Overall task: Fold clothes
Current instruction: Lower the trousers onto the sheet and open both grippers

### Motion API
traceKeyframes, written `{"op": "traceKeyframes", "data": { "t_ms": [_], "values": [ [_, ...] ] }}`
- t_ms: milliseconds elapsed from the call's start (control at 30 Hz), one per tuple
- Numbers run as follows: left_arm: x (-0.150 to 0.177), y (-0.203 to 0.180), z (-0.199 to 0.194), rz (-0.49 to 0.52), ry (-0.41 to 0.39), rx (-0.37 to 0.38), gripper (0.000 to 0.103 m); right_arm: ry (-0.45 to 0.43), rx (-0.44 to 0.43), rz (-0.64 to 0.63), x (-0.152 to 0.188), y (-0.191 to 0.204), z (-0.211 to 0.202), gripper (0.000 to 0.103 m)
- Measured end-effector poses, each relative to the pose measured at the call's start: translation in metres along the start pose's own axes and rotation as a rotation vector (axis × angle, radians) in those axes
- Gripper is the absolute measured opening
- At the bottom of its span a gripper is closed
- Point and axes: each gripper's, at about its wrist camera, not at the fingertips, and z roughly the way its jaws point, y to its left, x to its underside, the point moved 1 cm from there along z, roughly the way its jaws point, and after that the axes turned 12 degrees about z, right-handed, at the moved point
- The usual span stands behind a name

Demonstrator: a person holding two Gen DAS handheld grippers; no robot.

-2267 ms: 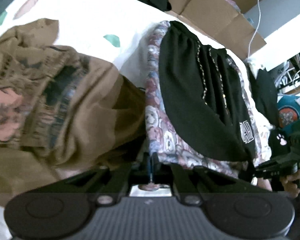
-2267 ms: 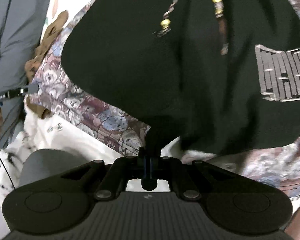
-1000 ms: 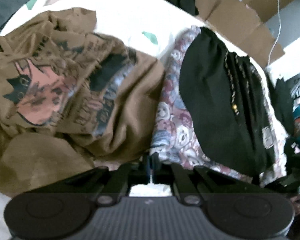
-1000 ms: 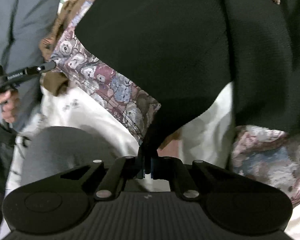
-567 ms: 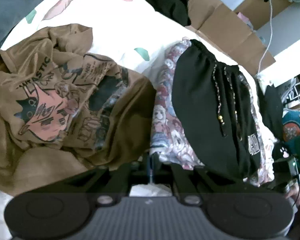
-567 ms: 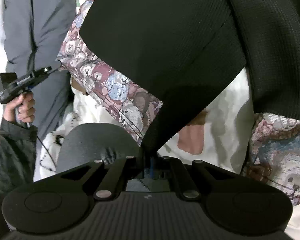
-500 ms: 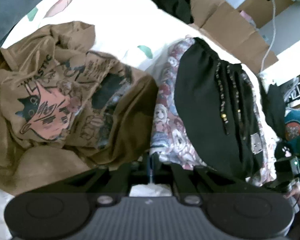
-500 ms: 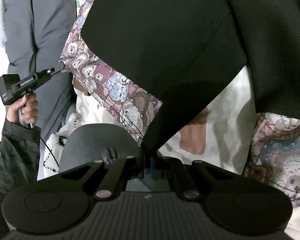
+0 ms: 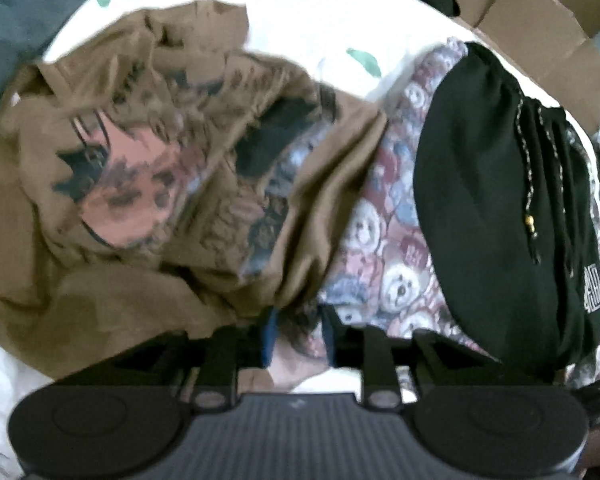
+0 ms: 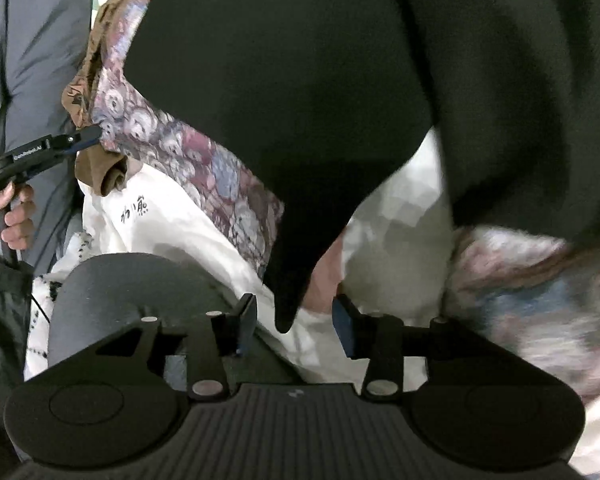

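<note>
Black shorts point(image 10: 300, 100) corner freed: both jaws pinched shut 0.5 s ago, now left hand-held gripper point(image 9: 298, 334) and right hand-held gripper point(image 10: 294, 322) stand parted, shorts folded atop bear-print garment point(image 9: 384, 248), fold placed.

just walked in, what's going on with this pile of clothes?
A person holds a claw in each hand over a bed piled with clothes. Both claws are open: the left claw sits at the edge where the brown printed T-shirt meets the bear-print garment, and the right claw has a corner of the black garment hanging loose between its jaws. Nothing is gripped at this moment, and nothing looks neatly folded.
</note>
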Motion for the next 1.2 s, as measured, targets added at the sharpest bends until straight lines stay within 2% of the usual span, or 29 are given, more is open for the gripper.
{"op": "traceKeyframes", "data": {
  "t_ms": [200, 467, 600, 667, 833, 1067, 1200],
  "values": [
    [-0.026, -0.024, -0.033, 0.048, -0.054, 0.014, 0.031, -0.098, 0.026, -0.029, -0.008, 0.008, -0.047, 0.047],
    [-0.088, -0.103, -0.087, 0.161, -0.170, 0.064, 0.033, -0.241, 0.088, -0.044, -0.012, 0.007, -0.111, 0.047],
    [-0.098, -0.140, -0.099, 0.182, -0.196, 0.103, 0.036, -0.291, 0.119, -0.014, -0.015, -0.007, -0.137, 0.047],
    [-0.099, -0.163, -0.098, 0.185, -0.189, 0.140, 0.037, -0.307, 0.130, 0.009, -0.018, -0.017, -0.146, 0.047],
    [-0.100, -0.217, -0.075, 0.244, -0.129, 0.147, 0.037, -0.392, 0.163, 0.048, -0.014, -0.049, -0.168, 0.047],
    [-0.089, -0.287, -0.044, 0.288, -0.109, 0.193, 0.037, -0.522, 0.232, 0.100, -0.001, -0.104, -0.194, 0.047],
    [-0.087, -0.312, -0.030, 0.289, -0.094, 0.210, 0.037, -0.538, 0.246, 0.116, 0.004, -0.127, -0.198, 0.047]
  ]
}}
